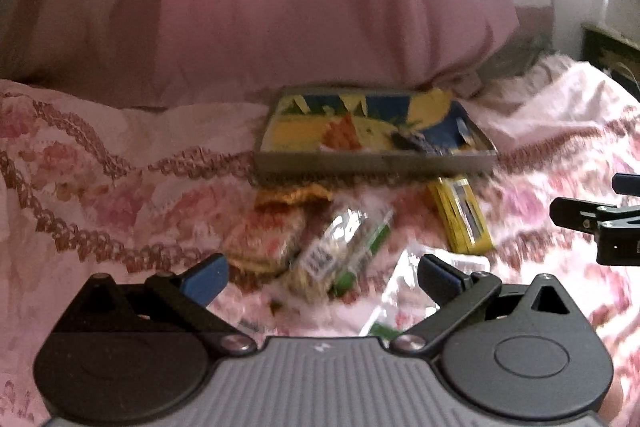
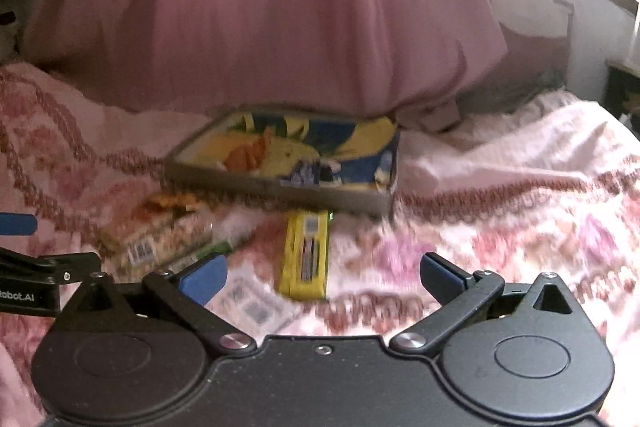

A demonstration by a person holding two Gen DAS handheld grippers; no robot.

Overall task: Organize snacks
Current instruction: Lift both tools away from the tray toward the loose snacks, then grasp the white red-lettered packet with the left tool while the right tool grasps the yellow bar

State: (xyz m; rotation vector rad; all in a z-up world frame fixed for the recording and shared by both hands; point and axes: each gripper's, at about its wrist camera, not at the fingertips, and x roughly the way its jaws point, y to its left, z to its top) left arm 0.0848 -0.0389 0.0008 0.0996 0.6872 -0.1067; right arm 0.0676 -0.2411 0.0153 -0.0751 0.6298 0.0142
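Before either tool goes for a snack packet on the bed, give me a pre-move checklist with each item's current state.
1. Left tool open, nothing held: ok.
2. Right tool open, nothing held: ok.
3. Tray has free room: ok; only printed lining shows inside.
4. Yellow packet lies apart from the other packets, top uncovered: ok.
5. Green-edged packet free of its neighbour: not ok; it touches the orange packet.
6. Pictures sharp enough to aim: not ok; both views blurred.
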